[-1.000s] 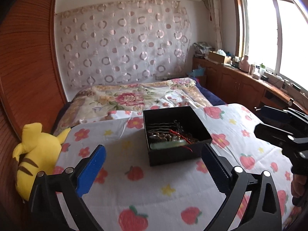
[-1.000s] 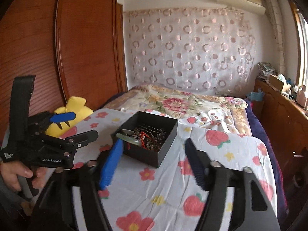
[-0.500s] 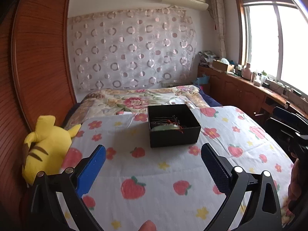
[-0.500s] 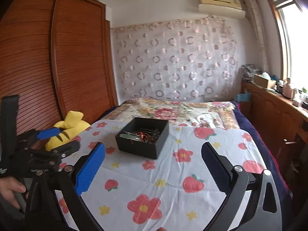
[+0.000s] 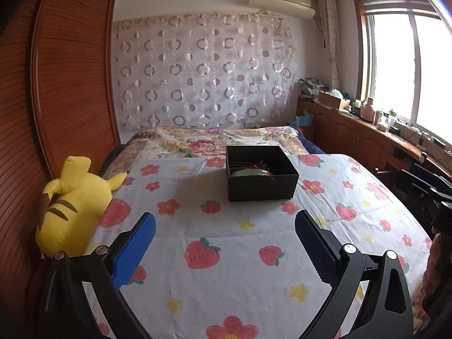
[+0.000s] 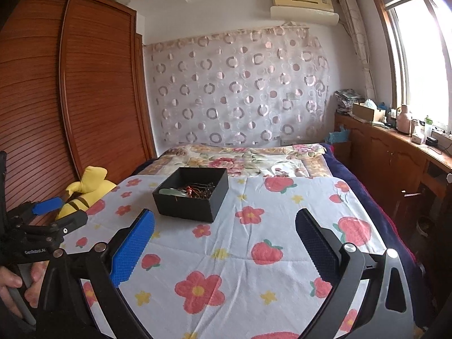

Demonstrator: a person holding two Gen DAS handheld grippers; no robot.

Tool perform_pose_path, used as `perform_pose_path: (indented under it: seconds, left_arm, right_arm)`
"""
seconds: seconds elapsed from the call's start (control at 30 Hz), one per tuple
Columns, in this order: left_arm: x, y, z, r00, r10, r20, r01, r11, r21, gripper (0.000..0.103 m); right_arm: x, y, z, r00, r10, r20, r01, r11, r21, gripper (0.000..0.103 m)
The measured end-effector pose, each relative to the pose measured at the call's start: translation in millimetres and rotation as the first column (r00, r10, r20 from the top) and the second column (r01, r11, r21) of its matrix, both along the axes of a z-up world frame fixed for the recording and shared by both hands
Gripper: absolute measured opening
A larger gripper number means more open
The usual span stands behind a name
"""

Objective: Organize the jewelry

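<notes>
Step in hand: a pause away from the black box (image 5: 261,173), likely between handling steps; neither claw touches it.
Jewelry (image 6: 197,191): a tangle of dark and red pieces with a pale green one, all inside the box on the strawberry-print bedspread (image 5: 226,268).
Left claw (image 5: 224,237): spread wide, nothing between its pads.
Right claw (image 6: 224,238): released and empty; its jaws have just been opening.
Next move: probably a reach forward and down over the box rim, pinching one piece clear of the tangle.
Change: both views now sit farther from the box, which looks smaller.
Bystander: yellow plush toy (image 5: 72,206) at the bed's left edge.
</notes>
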State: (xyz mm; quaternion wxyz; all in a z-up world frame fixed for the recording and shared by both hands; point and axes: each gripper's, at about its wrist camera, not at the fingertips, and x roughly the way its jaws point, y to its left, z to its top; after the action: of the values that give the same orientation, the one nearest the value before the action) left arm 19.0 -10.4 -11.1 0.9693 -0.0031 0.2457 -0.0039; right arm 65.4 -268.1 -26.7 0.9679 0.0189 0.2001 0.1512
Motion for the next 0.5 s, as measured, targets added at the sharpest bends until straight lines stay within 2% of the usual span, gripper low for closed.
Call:
perform_pose_path:
  seconds: [0.5]
  left_arm:
    - [-6.1,-2.7,4.2,1.000,-0.007,0.015,0.007,1.000,-0.005,0.095]
  right_arm:
    - [-0.9,1.4,-5.5,1.000,0.006,0.000,-0.006,1.000,-0.003,0.101]
